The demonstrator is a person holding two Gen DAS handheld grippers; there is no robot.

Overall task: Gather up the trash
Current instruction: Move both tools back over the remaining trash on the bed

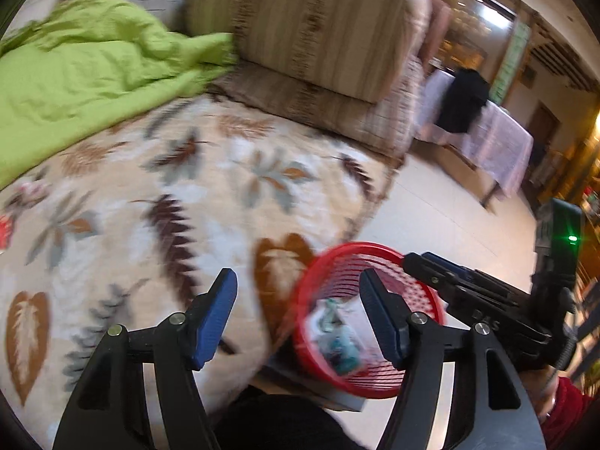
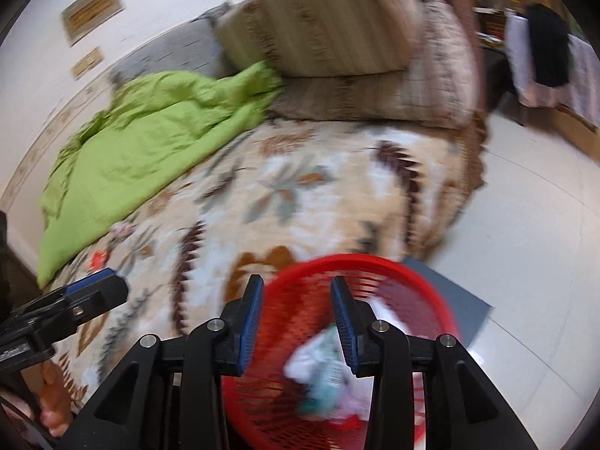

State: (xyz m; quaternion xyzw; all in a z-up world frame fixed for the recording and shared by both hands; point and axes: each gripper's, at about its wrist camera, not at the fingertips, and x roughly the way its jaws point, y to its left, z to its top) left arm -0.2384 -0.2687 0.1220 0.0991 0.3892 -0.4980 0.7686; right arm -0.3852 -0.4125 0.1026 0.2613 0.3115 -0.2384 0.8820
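Observation:
A red mesh basket (image 1: 337, 257) (image 2: 356, 259) stands on the floor against the bed's edge, holding white and teal wrappers (image 1: 337, 333) (image 2: 322, 360). My left gripper (image 1: 300, 300) is open and empty, over the bed edge and the basket's near rim. My right gripper (image 2: 296, 292) is open just above the basket, with nothing between its pads; it also shows in the left wrist view as the right gripper (image 1: 435, 268) at the basket's far rim. A small red scrap (image 2: 97, 258) (image 1: 3, 228) and a pinkish scrap (image 2: 120, 229) (image 1: 30, 187) lie on the leaf-patterned blanket (image 1: 187, 187). Both views are motion-blurred.
A green duvet (image 1: 75, 75) (image 2: 131, 150) is bunched at the bed's far side, with striped cushions (image 1: 318, 30) stacked beyond. A grey mat (image 2: 457, 300) lies under the basket. Pale tiled floor (image 1: 450, 206) runs to a cloth-covered table (image 1: 498, 146) draped with a black garment (image 1: 465, 101).

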